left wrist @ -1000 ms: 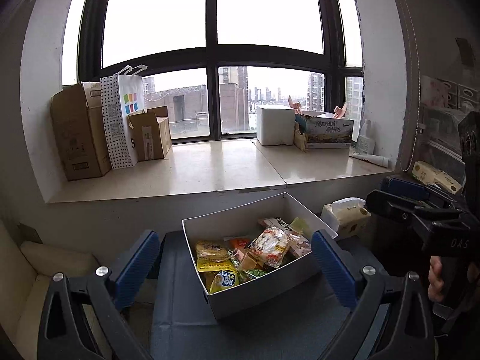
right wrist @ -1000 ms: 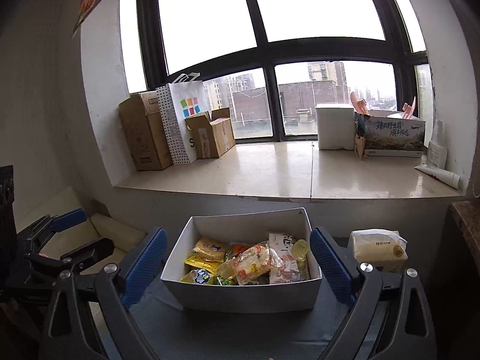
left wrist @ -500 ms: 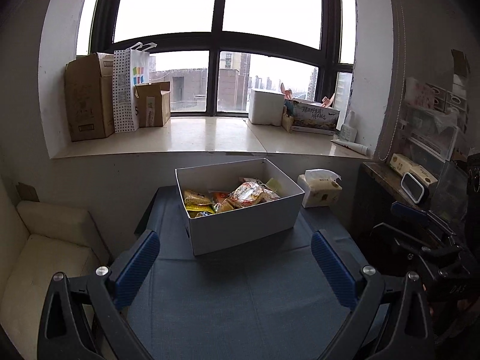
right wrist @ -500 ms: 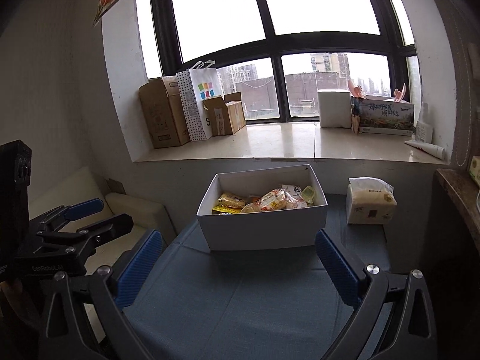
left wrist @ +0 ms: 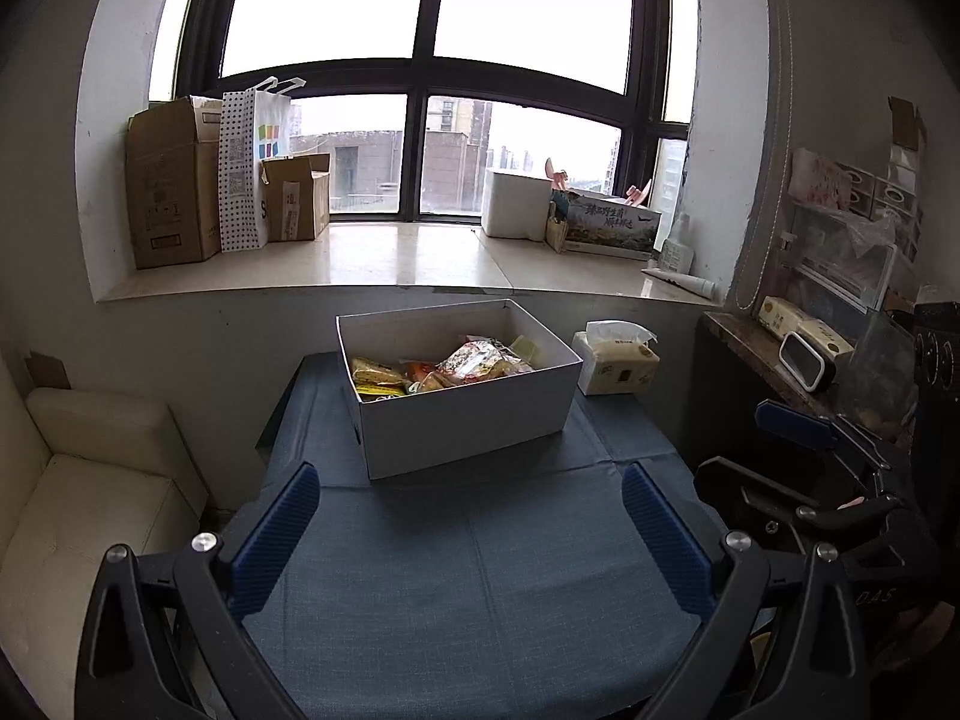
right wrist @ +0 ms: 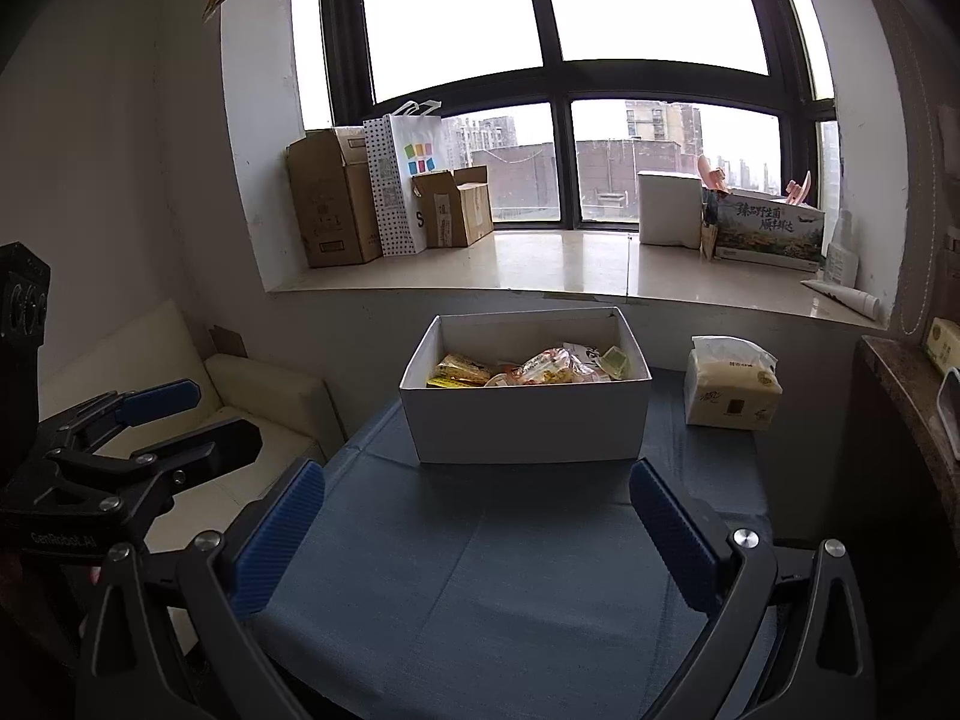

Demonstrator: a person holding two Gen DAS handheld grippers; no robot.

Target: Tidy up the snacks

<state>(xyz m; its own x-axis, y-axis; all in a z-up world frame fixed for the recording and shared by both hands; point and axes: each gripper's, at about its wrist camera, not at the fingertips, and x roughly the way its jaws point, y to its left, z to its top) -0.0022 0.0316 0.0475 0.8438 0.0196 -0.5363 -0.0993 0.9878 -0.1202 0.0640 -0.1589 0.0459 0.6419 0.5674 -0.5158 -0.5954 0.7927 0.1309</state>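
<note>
Snacks [right wrist: 528, 367] in white box [right wrist: 528, 420] at twelve o'clock: light, crinkly, slippery packets; pinch at a sealed edge. Left gripper [left wrist: 468, 516] and right gripper [right wrist: 477, 516] gape wide, empty.

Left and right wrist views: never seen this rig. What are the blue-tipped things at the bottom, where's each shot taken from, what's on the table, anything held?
There is no robot here. A person holds a pair of hand tongs in each hand, and a fisheye camera on each one looks forward along its two fingers.

In the left wrist view, the blue-padded prongs at the bottom are the left tongs; the black tool at the right edge is the right tongs. The right wrist view mirrors this: its own right tongs below, the left tongs at the left edge.

On the blue tablecloth stands an open white box with snack packets inside. A tissue pack stands beside it.

Both tongs are open and hold nothing. The right one's jaws have just been opening, with nothing between them.
</note>
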